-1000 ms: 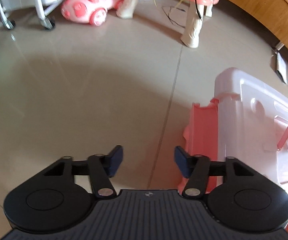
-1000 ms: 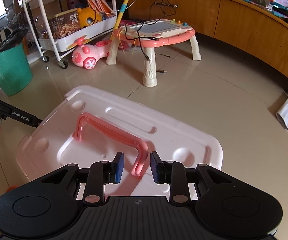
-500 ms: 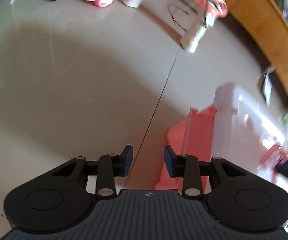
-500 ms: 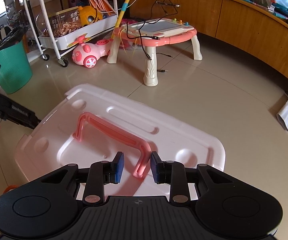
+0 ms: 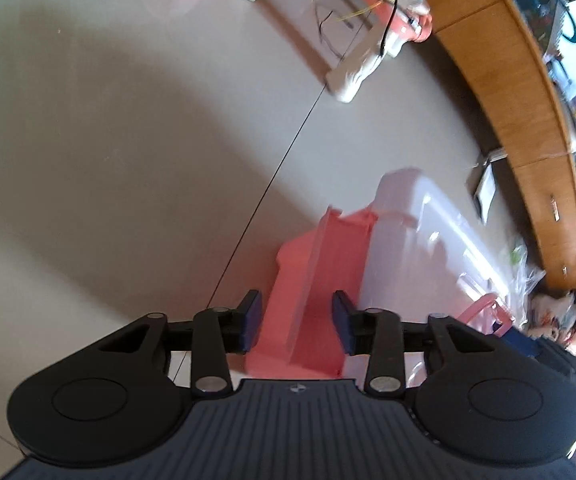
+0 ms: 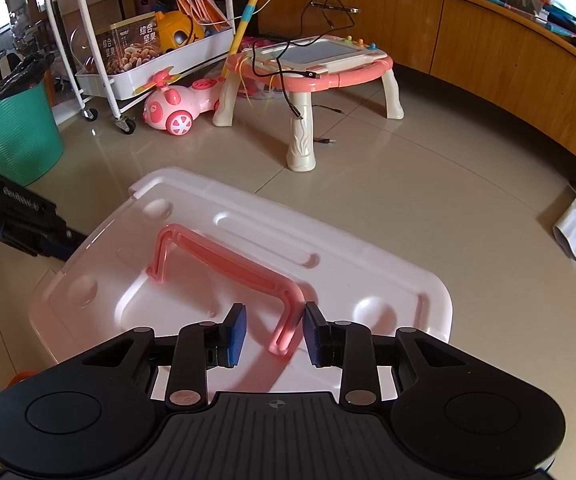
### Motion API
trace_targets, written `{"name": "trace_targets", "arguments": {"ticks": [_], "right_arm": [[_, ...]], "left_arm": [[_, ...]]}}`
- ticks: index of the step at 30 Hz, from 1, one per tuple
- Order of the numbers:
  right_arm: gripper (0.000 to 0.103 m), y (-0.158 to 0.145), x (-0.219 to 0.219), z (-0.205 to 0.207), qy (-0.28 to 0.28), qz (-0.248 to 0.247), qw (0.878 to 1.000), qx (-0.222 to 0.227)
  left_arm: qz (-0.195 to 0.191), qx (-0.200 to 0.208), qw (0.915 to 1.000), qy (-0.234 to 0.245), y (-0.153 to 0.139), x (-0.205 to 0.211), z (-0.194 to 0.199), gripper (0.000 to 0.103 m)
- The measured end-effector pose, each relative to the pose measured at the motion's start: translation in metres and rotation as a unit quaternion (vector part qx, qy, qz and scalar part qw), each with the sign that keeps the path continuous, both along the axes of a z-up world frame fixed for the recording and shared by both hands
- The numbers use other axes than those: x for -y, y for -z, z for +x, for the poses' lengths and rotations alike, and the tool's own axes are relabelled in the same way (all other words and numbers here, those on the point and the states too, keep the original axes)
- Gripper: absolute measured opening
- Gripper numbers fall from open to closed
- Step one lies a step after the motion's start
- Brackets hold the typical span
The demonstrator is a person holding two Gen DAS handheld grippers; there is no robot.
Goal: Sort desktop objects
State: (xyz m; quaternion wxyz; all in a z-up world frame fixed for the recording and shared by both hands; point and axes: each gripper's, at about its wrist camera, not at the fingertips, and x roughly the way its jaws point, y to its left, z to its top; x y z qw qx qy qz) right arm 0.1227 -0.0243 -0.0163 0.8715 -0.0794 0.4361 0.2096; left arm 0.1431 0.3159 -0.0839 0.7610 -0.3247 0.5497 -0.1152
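Progress: early, by the look of it. Storage box still has its white lid (image 6: 248, 264) on, nothing visibly sorted yet. I don't see any desktop objs in either view, so sorting proper hasn't started; getting the box open looks like the step in hand.

R gripper (image 6: 274, 334): fingers part open, straddling the near leg of the pink handle (image 6: 228, 258) that lies on the lid top. Right pad looks close to or touching the leg, left pad has a clear gap. Not clamped, holding nothing.

L gripper (image 5: 296, 322): part open, wider than the R. Pink side latch (image 5: 320, 280) of the box sits between the fingers and just ahead. Gaps on both sides, so no grip yet; view is blurred, can't tell contact for sure.

Where the box is: directly under/ahead of the R gripper, and to the front-right of the L gripper, on the tile floor (image 6: 428, 184).

Edges/room:
- lid's far edge and rounded corners all ahead of R, unobstructed
- open floor ahead and left of L, lots of room to swing the latch out
- kids' table (image 6: 312, 68) ahead of R, well apart from the lid
- wood cabinet front (image 6: 508, 64) to R's right, well apart
- L gripper body shows at R's left, near the lid's left edge: watch arm-to-arm clash if the lid comes up that way.
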Motion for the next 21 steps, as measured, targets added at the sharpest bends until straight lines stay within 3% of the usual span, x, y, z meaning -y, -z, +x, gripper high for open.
{"name": "trace_targets", "arguments": {"ticks": [7,21], "right_arm": [[0.032,0.0,-0.002,-0.001,-0.002,-0.005,1.0,0.001],[0.038,0.001,-0.012,-0.001,-0.012,-0.036,0.999,-0.001]], "left_arm": [[0.013,0.005,0.9999,0.003,-0.004,0.003,-0.005,0.011],[0.049,0.051,0.9975,0.008,-0.048,0.015,-0.013,0.011]]}}
